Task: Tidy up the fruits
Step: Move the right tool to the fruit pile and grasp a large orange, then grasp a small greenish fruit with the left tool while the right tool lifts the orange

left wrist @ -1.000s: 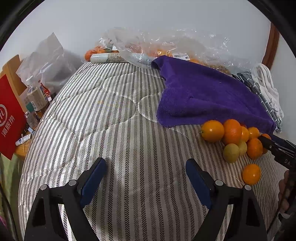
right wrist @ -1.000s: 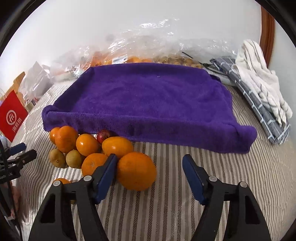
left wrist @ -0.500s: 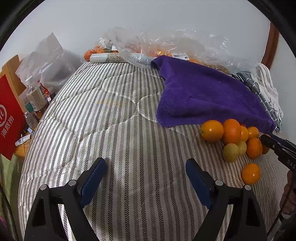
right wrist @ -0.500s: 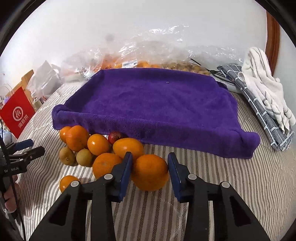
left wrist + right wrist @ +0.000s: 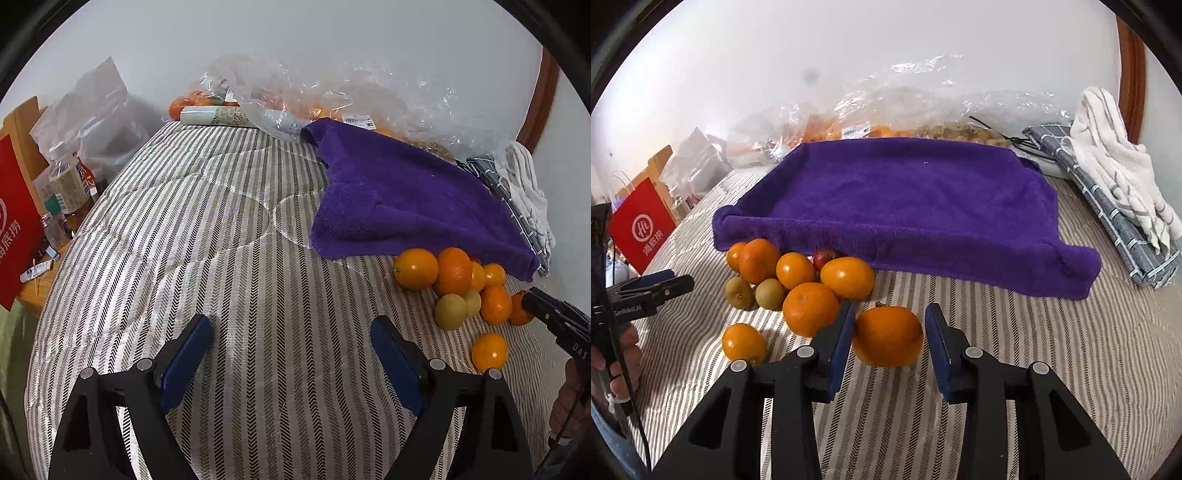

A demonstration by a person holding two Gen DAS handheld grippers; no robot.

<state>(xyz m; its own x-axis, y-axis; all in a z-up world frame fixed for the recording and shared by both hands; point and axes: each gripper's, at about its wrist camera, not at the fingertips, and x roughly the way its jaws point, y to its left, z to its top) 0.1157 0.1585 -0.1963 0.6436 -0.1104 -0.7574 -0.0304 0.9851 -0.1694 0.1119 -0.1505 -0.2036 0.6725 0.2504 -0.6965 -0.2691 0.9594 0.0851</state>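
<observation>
A pile of oranges (image 5: 809,308) lies on the striped bedcover in front of a purple towel (image 5: 905,199), with two greenish-brown fruits (image 5: 770,293) and a small red fruit (image 5: 824,255) among them. One small orange (image 5: 744,343) lies apart, nearer to me. My right gripper (image 5: 890,308) is shut on a big orange (image 5: 888,336), just right of the pile. My left gripper (image 5: 290,321) stands open over bare bedcover, left of the pile (image 5: 452,275), with nothing between its fingers. In the left wrist view the right gripper's tip (image 5: 550,312) half hides its orange (image 5: 518,308).
Clear plastic bags (image 5: 886,110) with more fruit lie along the wall behind the towel. A folded grey checked cloth (image 5: 1108,210) and a white towel (image 5: 1115,166) lie at the right. A red paper bag (image 5: 14,236) and bottles (image 5: 68,184) stand off the left edge.
My right gripper's jaws have closed on the big orange and carried it a little to the right, away from the pile. The left gripper has stayed still and open.
</observation>
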